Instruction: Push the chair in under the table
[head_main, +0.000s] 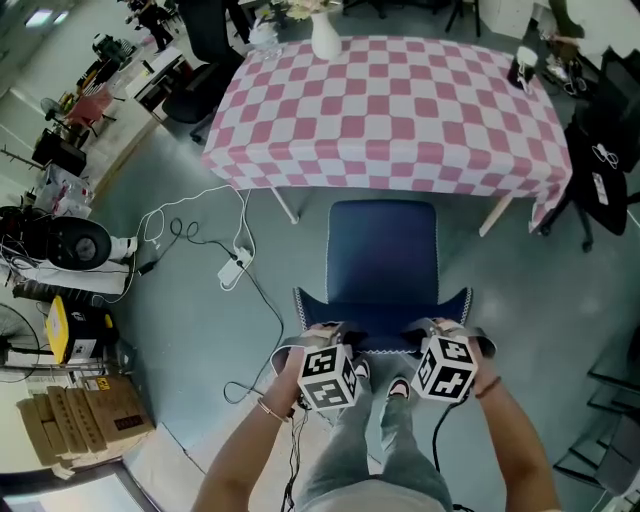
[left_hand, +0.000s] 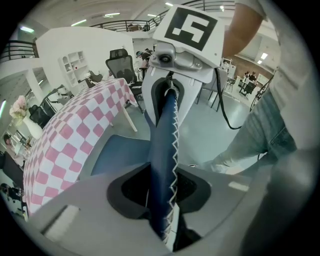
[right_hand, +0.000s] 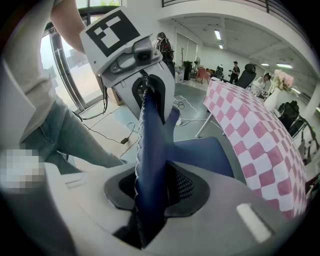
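Chair: Your blue chair (head_main: 383, 250) stands on the grey floor (head_main: 200, 330), right in front of you. The front of its seat is close to the hanging edge of the cloth (head_main: 400, 110). The rest of the seat is out in the open.
Chair back: The chair back (head_main: 380, 318) is the part nearest to you. It is thin and blue, with a white zigzag seam along its edge.
Left gripper: Your left gripper (head_main: 328, 336) sits on the top of the chair back, near its left end. In the left gripper view its jaws are closed on the chair back, one jaw on each side of it.
Right gripper: Your right gripper (head_main: 437, 332) sits on the top of the chair back, near its right end. In the right gripper view its jaws squeeze the chair back in the same way.
Tabletop: The tabletop (head_main: 300, 120) is past the chair. The pink and white checked cloth covers it and hangs over the sides. A white table leg (head_main: 497, 213) shows below the cloth.
On the tabletop: A white vase (head_main: 325, 38) stands at the far edge.
You: Your jeans (head_main: 370, 440) show between your two arms, just behind the chair back.
Floor on the left: A thin white cable (head_main: 160, 215) loops to a white power strip (head_main: 232, 268). Brown boxes (head_main: 85, 415) lie in the near left corner.
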